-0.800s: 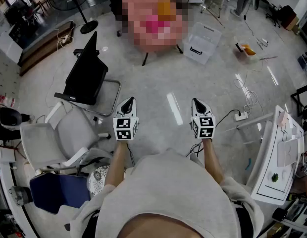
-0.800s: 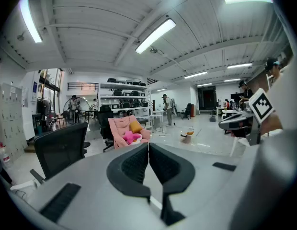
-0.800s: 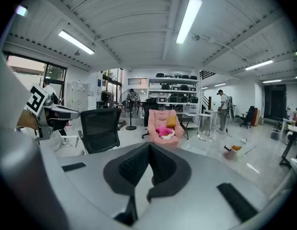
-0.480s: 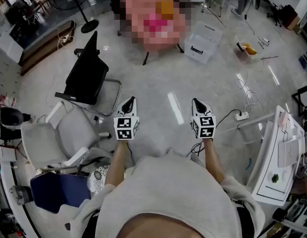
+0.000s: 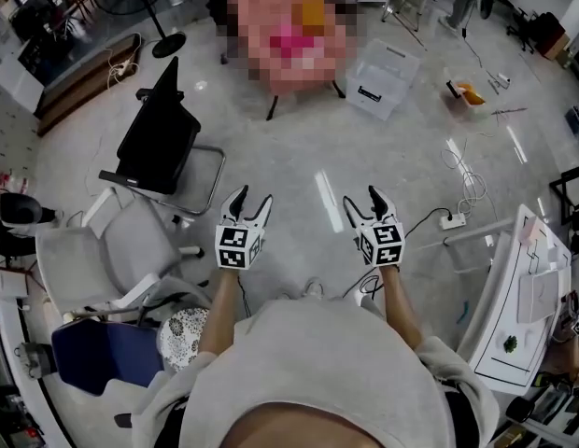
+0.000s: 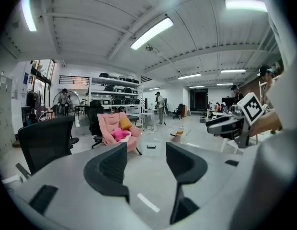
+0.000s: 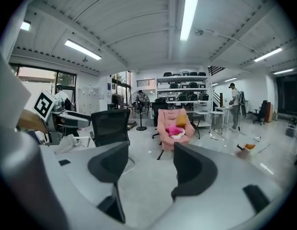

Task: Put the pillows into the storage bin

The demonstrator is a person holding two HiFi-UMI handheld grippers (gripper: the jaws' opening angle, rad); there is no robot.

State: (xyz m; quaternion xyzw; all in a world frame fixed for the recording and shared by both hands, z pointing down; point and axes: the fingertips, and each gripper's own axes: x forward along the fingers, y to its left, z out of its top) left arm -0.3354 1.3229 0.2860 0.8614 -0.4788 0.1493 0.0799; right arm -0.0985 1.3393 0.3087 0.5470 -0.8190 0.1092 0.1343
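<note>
Left gripper [image 5: 252,203]: fingers wide, holding nothing, above bare floor [image 5: 308,147]. Right gripper [image 5: 361,202]: fingers apart, also holding nothing. Both are out in front of the person [image 5: 317,371], side by side, tipped slightly down and aimed toward the armchair [image 6: 110,124]. A yellow pillow [image 6: 125,123] leans on the chair back and a pink pillow [image 6: 119,134] lies on the seat. The bin [image 5: 383,77] stands on the floor just right of the armchair, well apart from both grippers. A black office chair [image 5: 163,138] stands off to the left.

Glossy floor [image 5: 299,147], translucent plastic bin [image 5: 384,80]
</note>
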